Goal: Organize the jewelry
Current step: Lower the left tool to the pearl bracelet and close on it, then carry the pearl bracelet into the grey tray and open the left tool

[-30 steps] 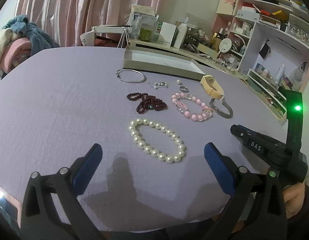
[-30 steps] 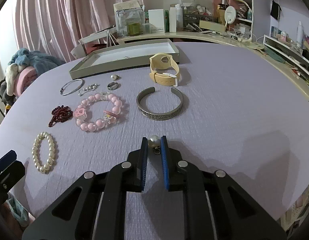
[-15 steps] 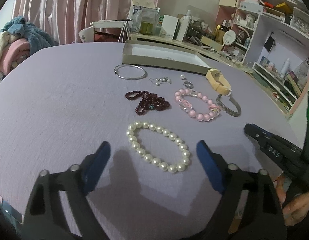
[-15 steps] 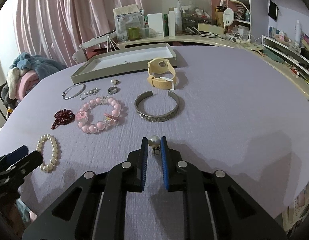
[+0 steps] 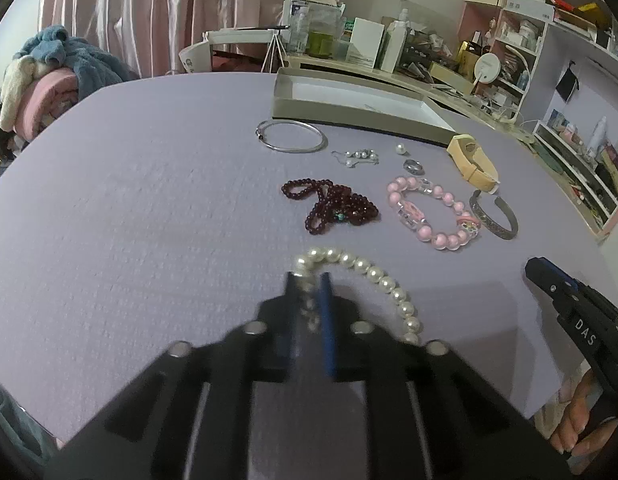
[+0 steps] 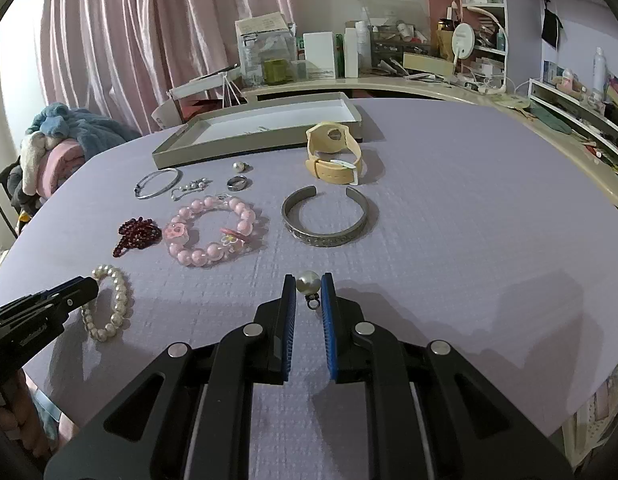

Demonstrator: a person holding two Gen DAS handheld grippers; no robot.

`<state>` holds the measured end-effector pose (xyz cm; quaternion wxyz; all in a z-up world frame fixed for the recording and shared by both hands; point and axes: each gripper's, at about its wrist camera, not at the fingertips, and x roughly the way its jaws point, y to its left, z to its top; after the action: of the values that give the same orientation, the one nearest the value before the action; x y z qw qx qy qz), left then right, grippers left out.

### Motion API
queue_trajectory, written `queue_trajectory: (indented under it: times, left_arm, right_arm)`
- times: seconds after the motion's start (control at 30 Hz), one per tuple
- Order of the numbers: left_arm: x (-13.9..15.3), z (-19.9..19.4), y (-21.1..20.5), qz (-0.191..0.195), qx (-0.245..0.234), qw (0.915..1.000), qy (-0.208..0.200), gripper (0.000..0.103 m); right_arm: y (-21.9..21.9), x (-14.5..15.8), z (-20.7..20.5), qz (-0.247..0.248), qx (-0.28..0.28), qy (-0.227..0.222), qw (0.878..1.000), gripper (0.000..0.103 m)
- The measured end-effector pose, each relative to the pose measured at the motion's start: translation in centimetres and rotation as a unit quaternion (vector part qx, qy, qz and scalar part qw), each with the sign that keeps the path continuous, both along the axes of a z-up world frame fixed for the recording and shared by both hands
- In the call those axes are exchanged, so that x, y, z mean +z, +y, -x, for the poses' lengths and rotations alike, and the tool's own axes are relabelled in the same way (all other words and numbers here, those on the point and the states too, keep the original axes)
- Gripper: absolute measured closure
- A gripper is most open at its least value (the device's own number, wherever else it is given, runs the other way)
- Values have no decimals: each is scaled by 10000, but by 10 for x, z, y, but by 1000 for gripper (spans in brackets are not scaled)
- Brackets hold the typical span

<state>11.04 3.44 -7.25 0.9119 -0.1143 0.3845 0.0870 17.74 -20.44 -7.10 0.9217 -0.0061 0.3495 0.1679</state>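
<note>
Pearl bracelet (image 5: 361,276) lies on the lilac tabletop (image 5: 149,216) at the near left of the jewelry spread, and its left run of beads sits between the fingers of the left gripper (image 5: 309,280). The jaws have come together on that strand, pinching a few pearls, while the rest of the loop curves off to the right of the fingers and back toward the person. In the right wrist view the bracelet (image 6: 109,304) reads as a long oval whose long axis runs away from the person, and the left gripper (image 6: 81,288) meets it from the left side at its far end, so the grip is across one side of the loop, not through its middle.

Outward from it lie the dark red bead strand (image 5: 333,208), the pink bead bracelet (image 5: 433,216), the engraved metal cuff (image 5: 495,216), a ring (image 5: 413,167), a loose pearl (image 5: 399,148), a small pearl piece (image 5: 357,156), a thin silver bangle (image 5: 291,136) and a beige watch (image 5: 473,160). Beyond them all stands the shallow grey tray (image 5: 349,110), open and, as far as shows, nearly bare.

The right gripper (image 6: 308,286) has its jaws pressed on a pearl earring (image 6: 308,282), held off the table nearer the person than the cuff (image 6: 325,220).

I judge the tray lies straight ahead and slightly right of the left gripper, so a carry there would pass over the other pieces; the dangling loop could snag them if kept low.
</note>
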Motion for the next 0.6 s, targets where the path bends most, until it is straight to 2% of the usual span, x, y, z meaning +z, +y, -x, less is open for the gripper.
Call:
queue_trajectory:
  times: [0.17, 0.3, 0.6]
  left_arm:
    - [3, 3, 4, 176, -115, 9998, -44, 94]
    - [15, 4, 5, 177, -239, 9993, -232, 94]
    - [72, -6, 5, 150, -701, 9936, -867, 94]
  right_arm:
    - [1, 6, 3, -41, 45, -117, 9999, 90]
    - [3, 16, 2, -87, 112, -254, 9996, 90]
    - [9, 49, -10, -278, 369, -586, 9972, 90]
